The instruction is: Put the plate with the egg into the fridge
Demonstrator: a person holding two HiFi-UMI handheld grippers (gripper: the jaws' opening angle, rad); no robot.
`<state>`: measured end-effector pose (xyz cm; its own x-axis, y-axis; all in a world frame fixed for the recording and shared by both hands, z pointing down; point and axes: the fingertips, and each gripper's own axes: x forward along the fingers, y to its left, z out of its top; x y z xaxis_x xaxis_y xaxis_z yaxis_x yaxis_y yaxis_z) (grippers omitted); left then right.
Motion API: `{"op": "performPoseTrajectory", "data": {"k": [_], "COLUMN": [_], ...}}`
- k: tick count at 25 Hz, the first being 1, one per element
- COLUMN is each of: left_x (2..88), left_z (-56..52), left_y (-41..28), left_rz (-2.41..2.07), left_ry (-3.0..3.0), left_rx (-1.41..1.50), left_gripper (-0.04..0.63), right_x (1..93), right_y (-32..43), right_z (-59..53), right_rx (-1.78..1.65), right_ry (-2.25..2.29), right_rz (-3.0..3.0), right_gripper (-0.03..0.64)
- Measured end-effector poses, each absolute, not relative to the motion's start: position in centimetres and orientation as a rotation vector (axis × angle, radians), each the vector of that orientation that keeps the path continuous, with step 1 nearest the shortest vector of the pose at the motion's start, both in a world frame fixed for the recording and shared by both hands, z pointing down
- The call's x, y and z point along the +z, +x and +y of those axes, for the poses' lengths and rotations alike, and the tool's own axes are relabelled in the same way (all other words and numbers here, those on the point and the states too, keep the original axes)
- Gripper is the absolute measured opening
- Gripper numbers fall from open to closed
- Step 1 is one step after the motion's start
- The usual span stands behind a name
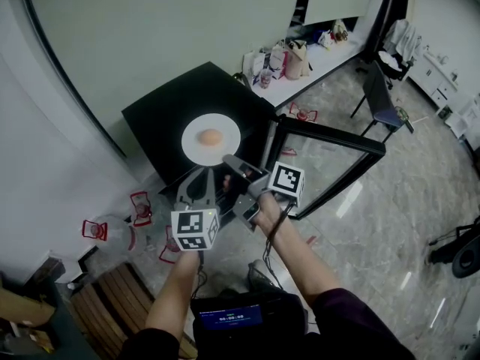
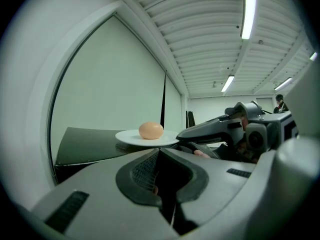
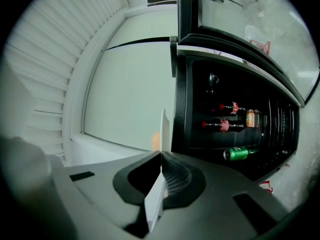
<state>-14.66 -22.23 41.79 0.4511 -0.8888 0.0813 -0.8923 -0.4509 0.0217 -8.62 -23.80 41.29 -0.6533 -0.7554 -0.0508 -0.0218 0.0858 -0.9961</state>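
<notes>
A white plate [image 1: 196, 148] with a brown egg [image 1: 211, 136] on it hangs level over the top of the black fridge [image 1: 161, 115]. My right gripper [image 1: 228, 159] is shut on the plate's near rim. In the right gripper view the plate [image 3: 163, 126] stands edge-on between the pads, with the egg [image 3: 155, 140] peeking out behind it. My left gripper [image 1: 201, 172] sits just below and in front of the plate, shut and holding nothing. From the left gripper view the egg [image 2: 151, 130] and plate [image 2: 131, 136] lie straight ahead. The fridge's glass door [image 1: 334, 135] stands open to the right.
Inside the fridge [image 3: 265, 129] are cola bottles [image 3: 222, 125] and a green can [image 3: 239, 153] lying on shelves. Red-and-white markers [image 1: 140, 205] sit on the floor at the left. A table with bags [image 1: 296, 60] and a chair [image 1: 382, 103] stand at the back.
</notes>
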Motion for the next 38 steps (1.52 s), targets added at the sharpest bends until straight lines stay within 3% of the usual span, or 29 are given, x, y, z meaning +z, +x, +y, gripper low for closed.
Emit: {"op": "performPoseTrajectory", "data": {"k": [24,38], "left_x": [47.1,57.3], "left_z": [-17.0,-20.1], "left_y": [-9.6,-10.2], "left_rz": [-1.335,-1.411], "left_ry": [2.741,2.599], "left_rx": [0.128,0.289], "left_gripper": [0.006,0.006], "right_x": [46.2,56.9], "right_y": [0.5,0.8], "right_z": [-12.6,-16.4], "right_rx": [-1.466,-1.623], "right_ry": [-0.875,-0.872], "right_rz": [1.636,1.633], "right_gripper": [0.009,0.009]}}
